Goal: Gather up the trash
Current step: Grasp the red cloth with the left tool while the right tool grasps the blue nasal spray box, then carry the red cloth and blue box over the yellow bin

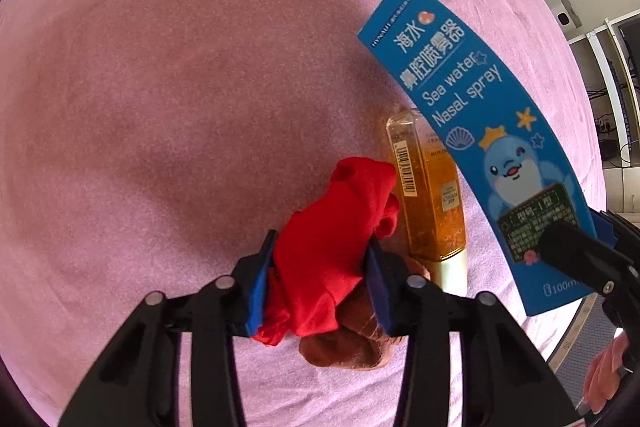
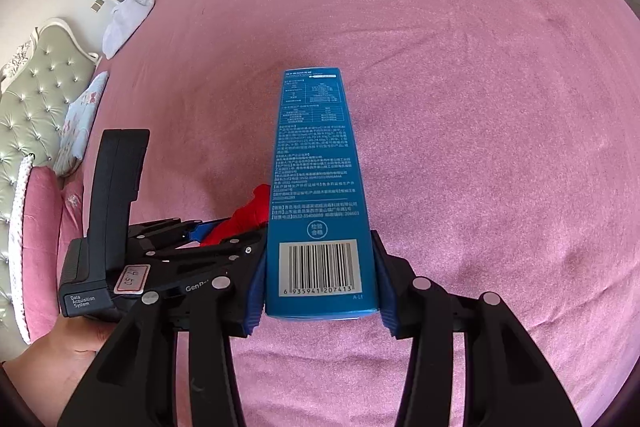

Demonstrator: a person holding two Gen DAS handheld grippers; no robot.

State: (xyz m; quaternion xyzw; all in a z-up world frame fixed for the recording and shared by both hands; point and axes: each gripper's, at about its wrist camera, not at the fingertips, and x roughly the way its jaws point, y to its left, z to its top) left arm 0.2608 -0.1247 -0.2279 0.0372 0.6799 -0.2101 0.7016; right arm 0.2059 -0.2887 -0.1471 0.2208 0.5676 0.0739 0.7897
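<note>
My left gripper (image 1: 320,267) is shut on a crumpled red cloth (image 1: 336,227), which bulges up between its blue pads over the pink bedspread (image 1: 160,87). Right beside the cloth lies an amber bottle (image 1: 432,187) with a pale cap and a barcode label. Under the cloth sits a brown lump (image 1: 348,343). My right gripper (image 2: 320,283) is shut on a long blue nasal spray box (image 2: 316,187), gripped at its barcode end and held above the bed. In the left wrist view the same box (image 1: 480,131) slants across the right side. The red cloth (image 2: 248,215) shows left of the box.
The pink bedspread (image 2: 480,107) fills both views. A tufted headboard (image 2: 36,95) and pillows (image 2: 80,119) lie at the far left, with a pink cushion (image 2: 40,243) below them. A hand (image 2: 52,351) holds the left gripper's body. Shelves and floor (image 1: 608,131) show past the bed's right edge.
</note>
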